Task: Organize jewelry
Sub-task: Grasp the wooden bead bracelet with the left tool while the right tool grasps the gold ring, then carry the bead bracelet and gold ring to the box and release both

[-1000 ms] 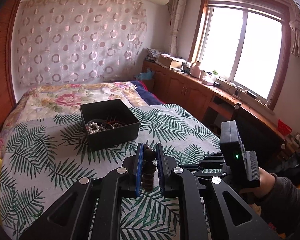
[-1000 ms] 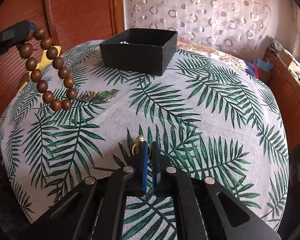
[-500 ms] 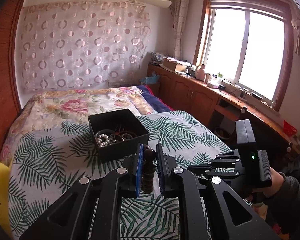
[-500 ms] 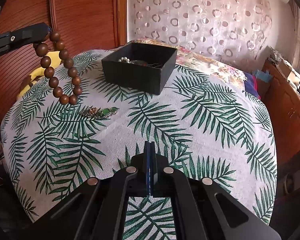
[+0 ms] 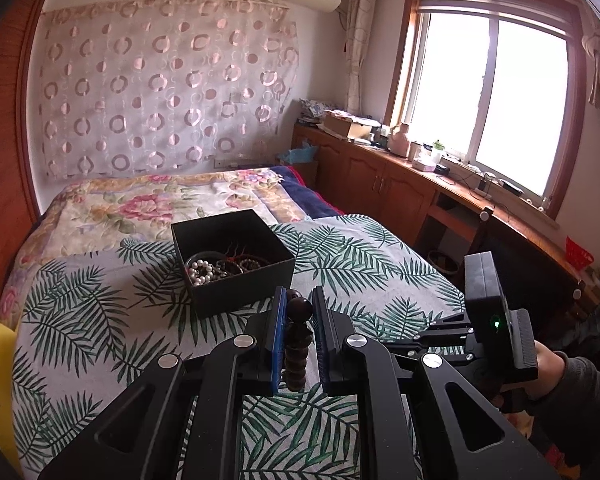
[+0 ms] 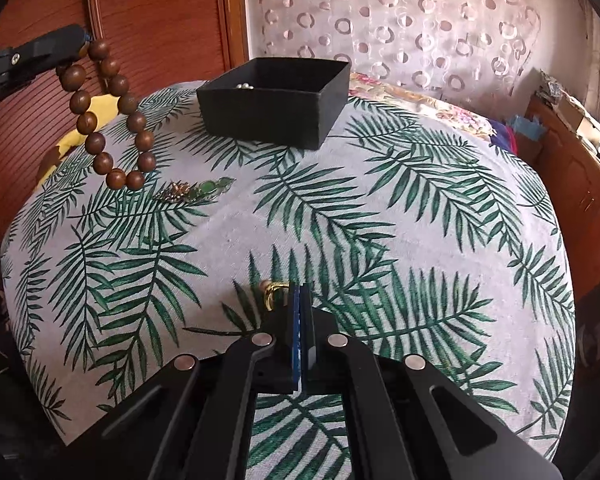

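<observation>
Left gripper (image 5: 300, 312) clamped on wooden bead bracelet (image 6: 110, 114), just short of black box (image 5: 232, 258). Right gripper (image 6: 301, 300) closed, pads together; gold ring (image 6: 274, 294) just beside its left finger.

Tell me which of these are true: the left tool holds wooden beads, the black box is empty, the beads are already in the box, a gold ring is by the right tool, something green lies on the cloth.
1. The left gripper holds the beads. True.
2. The box is empty. False: it holds pearls and darker pieces.
3. The beads are already in the box. False: they hang in the air, beside it.
4. A gold ring is at the right gripper. True; whether the closed fingers pinch it is unclear.
5. A green piece lies on the cloth. True.
</observation>
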Demonstrator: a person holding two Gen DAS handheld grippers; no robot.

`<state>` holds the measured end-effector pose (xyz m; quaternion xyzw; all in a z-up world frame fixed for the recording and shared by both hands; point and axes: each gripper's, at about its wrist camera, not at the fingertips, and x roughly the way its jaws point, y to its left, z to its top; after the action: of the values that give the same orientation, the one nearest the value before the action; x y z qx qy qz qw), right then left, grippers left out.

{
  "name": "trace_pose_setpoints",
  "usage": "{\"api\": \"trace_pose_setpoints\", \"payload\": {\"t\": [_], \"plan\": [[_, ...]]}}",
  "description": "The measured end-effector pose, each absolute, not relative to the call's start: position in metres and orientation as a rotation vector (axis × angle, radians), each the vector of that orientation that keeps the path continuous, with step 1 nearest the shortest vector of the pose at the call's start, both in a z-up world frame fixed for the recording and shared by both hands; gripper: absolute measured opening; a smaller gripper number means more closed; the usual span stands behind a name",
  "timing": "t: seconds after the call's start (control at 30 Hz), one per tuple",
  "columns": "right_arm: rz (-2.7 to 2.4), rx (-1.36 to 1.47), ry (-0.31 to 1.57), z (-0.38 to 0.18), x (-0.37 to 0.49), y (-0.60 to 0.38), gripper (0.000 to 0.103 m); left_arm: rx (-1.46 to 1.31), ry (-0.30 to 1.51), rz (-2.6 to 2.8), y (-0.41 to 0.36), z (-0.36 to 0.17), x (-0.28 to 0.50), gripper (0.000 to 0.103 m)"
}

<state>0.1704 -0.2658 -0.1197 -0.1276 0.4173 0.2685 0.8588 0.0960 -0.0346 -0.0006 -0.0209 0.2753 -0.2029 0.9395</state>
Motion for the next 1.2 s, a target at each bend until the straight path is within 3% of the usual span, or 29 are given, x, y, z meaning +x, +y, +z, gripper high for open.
{"api": "trace_pose_setpoints", "payload": {"t": [0.3,0.37,0.43,0.5,0.57,0.67,1.2], "plan": [[0.54,-0.347,0.883,-0.12,0.174,-0.254,0.007,-0.041,0.56,-0.414,-0.034,-0.001,0.096,0.012],[0.52,-0.357,0.879,-0.119,0.173,-0.256,0.025,-0.042,0.562,-0.413,-0.035,-0.001,0.096,0.012],[0.521,-0.342,0.886,-0.119,0.174,-0.259,0.036,-0.041,0.563,-0.414,-0.035,-0.001,0.097,0.012],[0.531,-0.328,0.887,-0.12,0.174,-0.261,0.035,-0.043,0.565,-0.413,-0.035,-0.001,0.097,0.012],[0.559,-0.316,0.895,-0.12,0.173,-0.26,0.018,-0.044,0.563,-0.413,-0.035,-0.001,0.096,0.012],[0.57,-0.342,0.888,-0.121,0.168,-0.253,0.004,-0.041,0.563,-0.413,-0.035,-0.001,0.096,0.012],[0.547,-0.399,0.801,-0.102,0.162,-0.248,0.0,-0.036,0.549,-0.401,-0.029,-0.005,0.097,0.012]]}}
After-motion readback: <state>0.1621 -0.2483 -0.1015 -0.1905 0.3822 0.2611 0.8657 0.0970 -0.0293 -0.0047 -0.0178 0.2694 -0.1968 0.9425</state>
